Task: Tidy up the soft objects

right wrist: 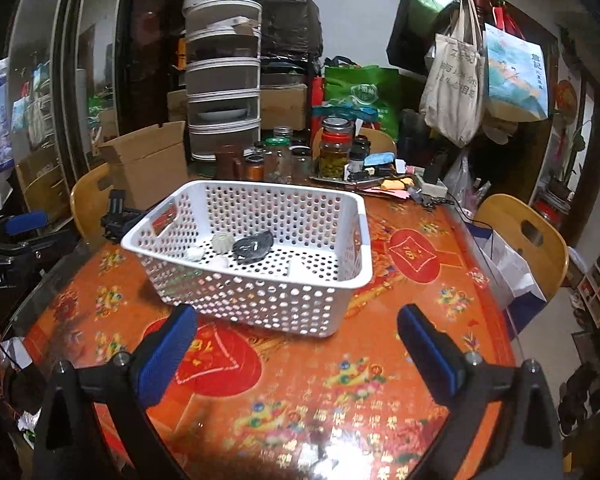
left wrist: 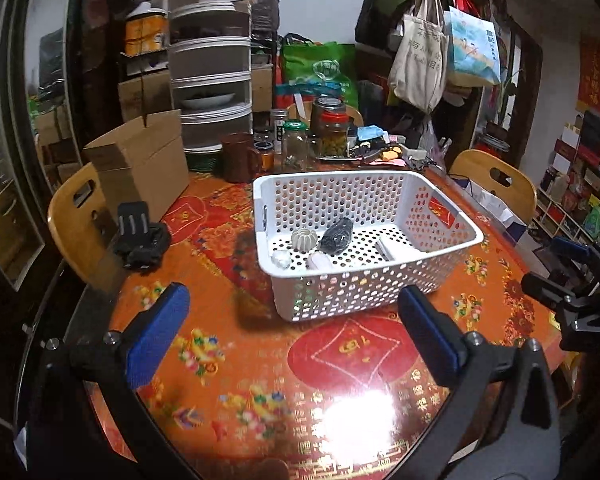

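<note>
The white basket (left wrist: pixel 364 248) sat on the red table (left wrist: pixel 260 360). Inside lay a black pouch (left wrist: pixel 337 235), a ribbed pale ball (left wrist: pixel 305 239) and small white things. The left gripper (left wrist: pixel 292 336) and right gripper (right wrist: pixel 296 348) were both wide open, holding nothing.
</note>
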`<state>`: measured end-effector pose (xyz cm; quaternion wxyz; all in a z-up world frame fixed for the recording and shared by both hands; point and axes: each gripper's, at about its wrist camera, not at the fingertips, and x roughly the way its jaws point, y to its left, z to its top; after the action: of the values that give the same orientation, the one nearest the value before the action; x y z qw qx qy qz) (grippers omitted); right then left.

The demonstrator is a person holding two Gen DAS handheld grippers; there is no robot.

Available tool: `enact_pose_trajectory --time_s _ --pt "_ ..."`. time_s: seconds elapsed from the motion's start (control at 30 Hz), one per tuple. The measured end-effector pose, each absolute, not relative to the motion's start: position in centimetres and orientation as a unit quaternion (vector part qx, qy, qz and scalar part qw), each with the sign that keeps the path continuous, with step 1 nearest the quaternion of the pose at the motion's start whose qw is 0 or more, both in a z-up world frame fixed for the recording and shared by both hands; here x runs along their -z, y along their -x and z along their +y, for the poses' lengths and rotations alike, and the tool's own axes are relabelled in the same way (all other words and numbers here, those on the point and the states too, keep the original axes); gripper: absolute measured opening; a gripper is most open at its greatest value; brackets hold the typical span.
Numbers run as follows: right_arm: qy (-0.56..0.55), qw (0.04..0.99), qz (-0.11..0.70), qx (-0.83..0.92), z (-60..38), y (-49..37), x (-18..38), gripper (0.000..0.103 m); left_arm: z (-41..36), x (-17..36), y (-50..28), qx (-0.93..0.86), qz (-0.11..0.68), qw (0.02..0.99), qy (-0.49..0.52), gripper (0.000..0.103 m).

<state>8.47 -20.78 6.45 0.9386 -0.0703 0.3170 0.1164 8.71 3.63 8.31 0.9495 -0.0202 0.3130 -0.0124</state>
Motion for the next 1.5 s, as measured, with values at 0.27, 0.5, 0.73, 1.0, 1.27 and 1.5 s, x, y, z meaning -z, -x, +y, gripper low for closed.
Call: enact_pose_trajectory --time_s 0.27,0.5,0.73,1.0,1.27,1.5 --pt "0.062 0.938 0.315 -0.132 -20.4 -6.3 -6.0 0.100 2.5 -6.7 -5.5 0.005 0.317 0.948 0.017 0.103" --pt "0.053 0.937 0.318 -0.134 -20.4 -6.2 -5.4 0.100 0.9 -6.8 -4.6 0.002 0.300 0.954 0.003 0.103" --pt "0.045 0.936 0.321 -0.133 -20.6 -6.2 -5.1 0.100 1.0 -7.2 -4.2 -0.001 0.294 0.956 0.004 0.103" --pt "0.042 0.937 0.319 -0.134 -20.8 -6.0 -5.2 0.100 0.8 -7.3 -4.0 0.002 0.298 0.955 0.003 0.103" --pt "0.042 0.938 0.318 -0.134 -20.9 -5.8 -5.2 0.100 0.4 -7.1 -4.2 0.007 0.301 0.953 0.002 0.103" --pt "0.044 0.937 0.318 -0.137 -20.6 -5.6 -5.4 0.100 0.1 -6.7 -4.4 0.007 0.305 0.952 0.005 0.103"
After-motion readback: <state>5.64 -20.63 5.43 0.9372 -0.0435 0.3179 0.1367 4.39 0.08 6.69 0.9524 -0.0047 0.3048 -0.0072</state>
